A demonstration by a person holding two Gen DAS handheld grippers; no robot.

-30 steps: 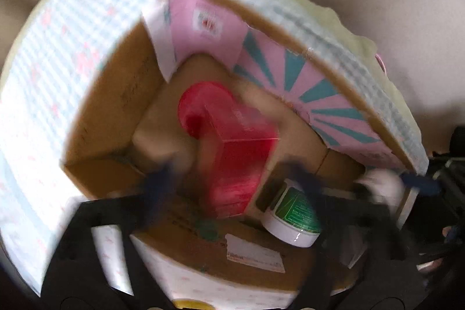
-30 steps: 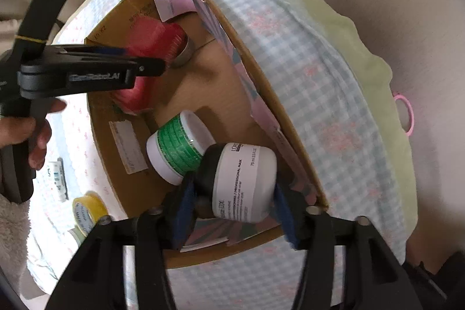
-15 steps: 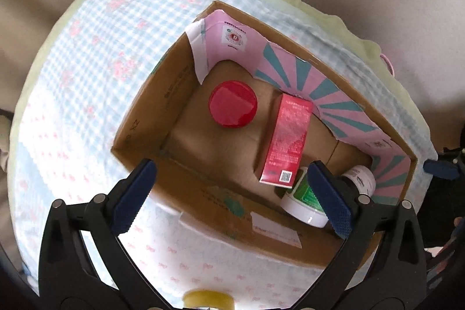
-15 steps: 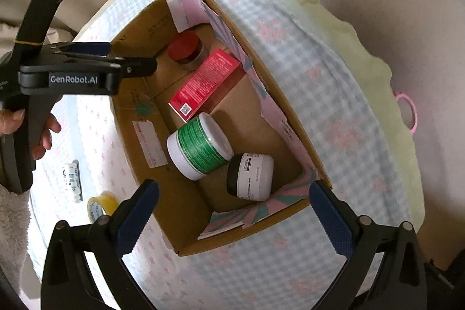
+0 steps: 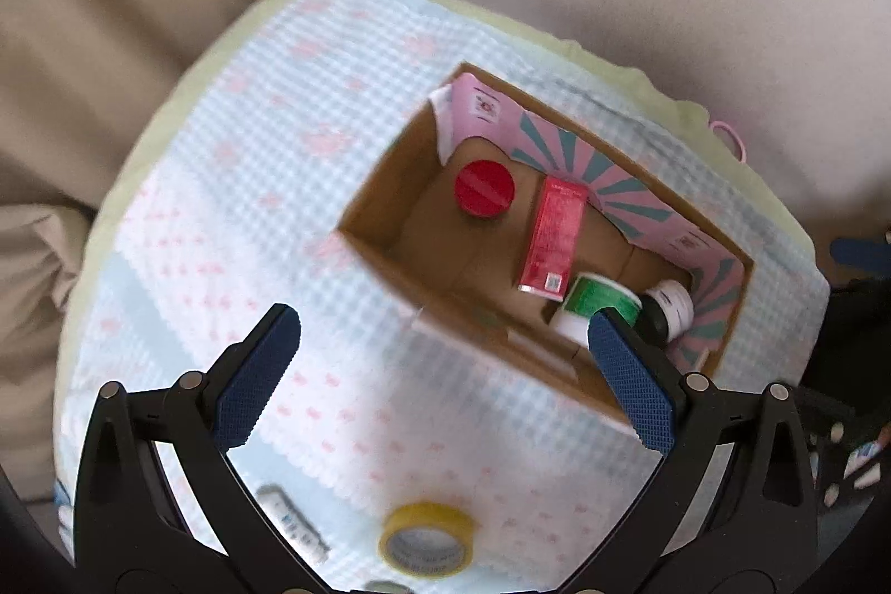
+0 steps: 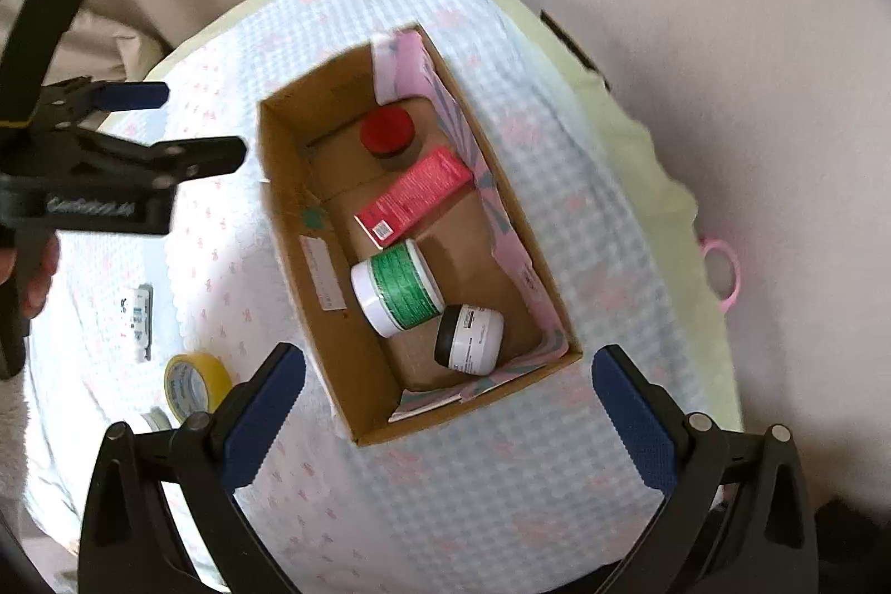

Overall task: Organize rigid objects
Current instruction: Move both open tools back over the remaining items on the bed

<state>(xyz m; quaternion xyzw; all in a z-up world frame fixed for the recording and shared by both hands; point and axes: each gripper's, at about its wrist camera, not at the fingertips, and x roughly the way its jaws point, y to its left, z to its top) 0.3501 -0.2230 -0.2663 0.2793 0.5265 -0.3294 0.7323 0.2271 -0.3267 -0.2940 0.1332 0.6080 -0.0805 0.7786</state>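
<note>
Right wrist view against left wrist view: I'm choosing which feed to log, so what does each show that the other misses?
Only the right wrist view shows the left gripper from outside, plus a small flat labelled item clearly. Only the left wrist view shows the yellow tape roll large and unblocked. Both show the cardboard box on the checked cloth holding a red-lidded jar, red carton, green-labelled jar and white jar.

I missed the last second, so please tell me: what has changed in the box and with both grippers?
Both jaws let go: the red carton and black-lidded jar now lie in the box; both grippers pulled back, open. Red-capped bottle and green jar stayed.
</note>
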